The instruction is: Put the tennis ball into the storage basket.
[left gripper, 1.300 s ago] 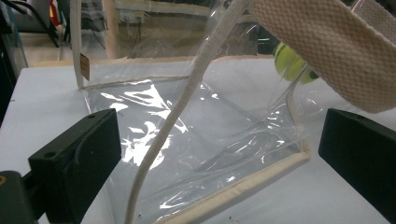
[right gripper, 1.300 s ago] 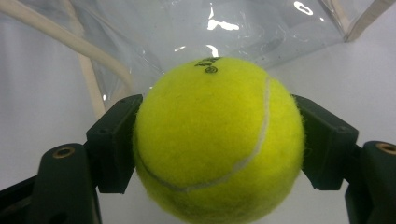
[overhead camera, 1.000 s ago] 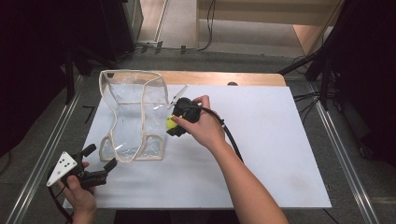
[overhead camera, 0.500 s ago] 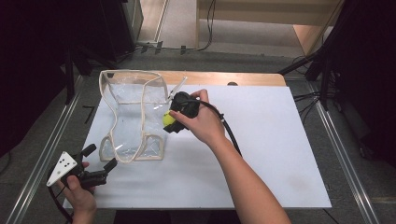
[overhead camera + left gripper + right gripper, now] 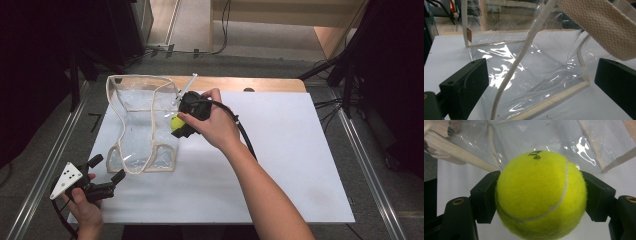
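Bright overhead light on the table (image 5: 300, 150), dark surroundings, glare on the clear bag (image 5: 506, 75).

Ball rises against the bag

The right tool (image 5: 176, 125), clamped on the tennis ball (image 5: 176, 122), now sits higher and a little farther up the worktop than a second ago, closer to the clear bag (image 5: 145, 120) and its open rim. The bag's near wall and cream strap (image 5: 165, 109) shift slightly beside it.
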